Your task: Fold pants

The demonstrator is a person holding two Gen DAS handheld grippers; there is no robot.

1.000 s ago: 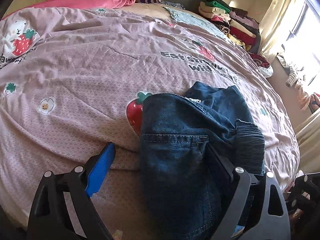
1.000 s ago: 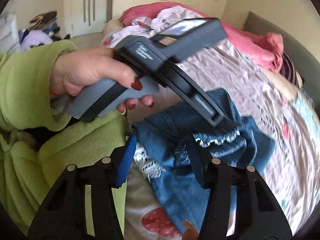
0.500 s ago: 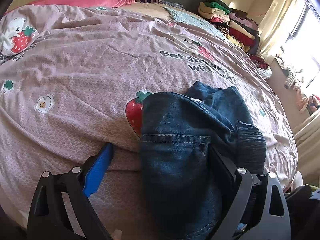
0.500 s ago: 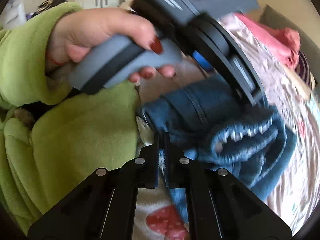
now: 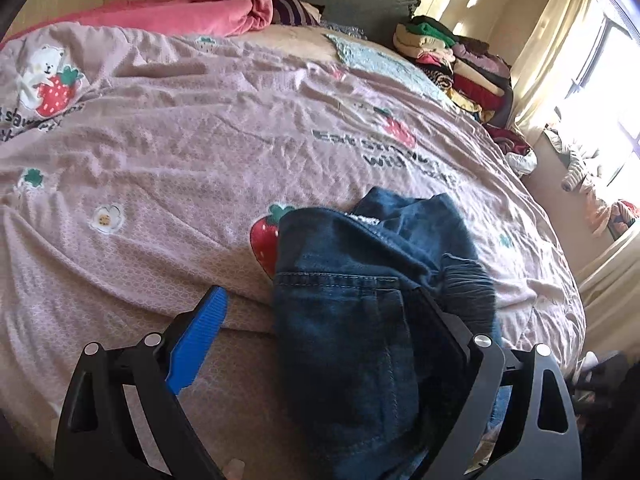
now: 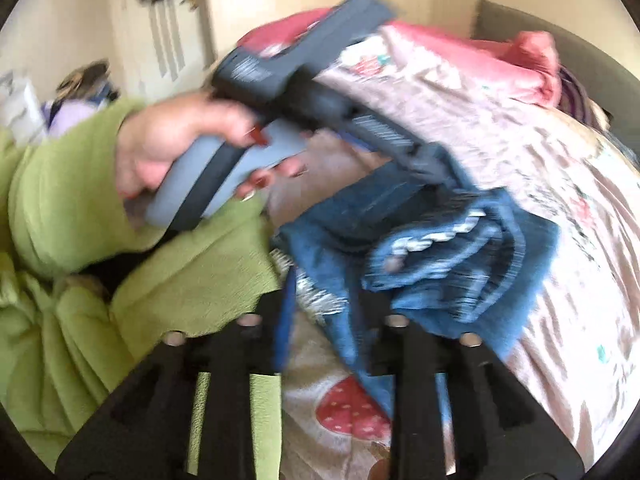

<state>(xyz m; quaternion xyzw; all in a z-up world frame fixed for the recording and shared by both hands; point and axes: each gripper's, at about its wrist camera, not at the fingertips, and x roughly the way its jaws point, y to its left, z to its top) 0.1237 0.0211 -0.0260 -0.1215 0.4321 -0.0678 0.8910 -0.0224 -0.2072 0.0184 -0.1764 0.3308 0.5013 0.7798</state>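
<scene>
At the near edge of the bed, the left hand-held gripper point(image 5: 316, 300) stands wide apart. Its blue-padded finger point(image 5: 200, 336) rests out on bare cover. The other finger is buried in the waist end of the dark blue denim pants point(image 5: 344, 360), so nothing is pinched.

Just beside it the right hand-held gripper point(image 6: 328, 320) is at a narrow gap. Its jaws have just been opening, and a white lace-trimmed edge of denim shows in the gap, though the pads do not seem to press on it. The picture is smeared, so that reading is not firm.

A hand point(image 6: 172, 148) in a lime-green fleecy sleeve point(image 6: 64, 192) grips the left tool's grey handle.

The pants lie as a half-folded bundle on the pink strawberry-print bedspread point(image 5: 180, 140). The bundle sits against the near edge and toward the bed's right side as the left camera sees it. Its long axis runs from that edge away toward the middle of the bed, roughly in line with the left gripper's reach. The ribbed waistband is bunched at its right flank and the legs are doubled loosely beyond.

Both tools are at the bundle's near end, the left one already in the cloth. I judge the next fold turns on carrying that near end forward along the axis, or squaring the loose far layers first.

Further off lies open cover with printed lettering. A rumpled pink blanket point(image 5: 208, 12) is at the far left corner and a stack of folded clothes point(image 5: 452, 60) at the far right corner.
</scene>
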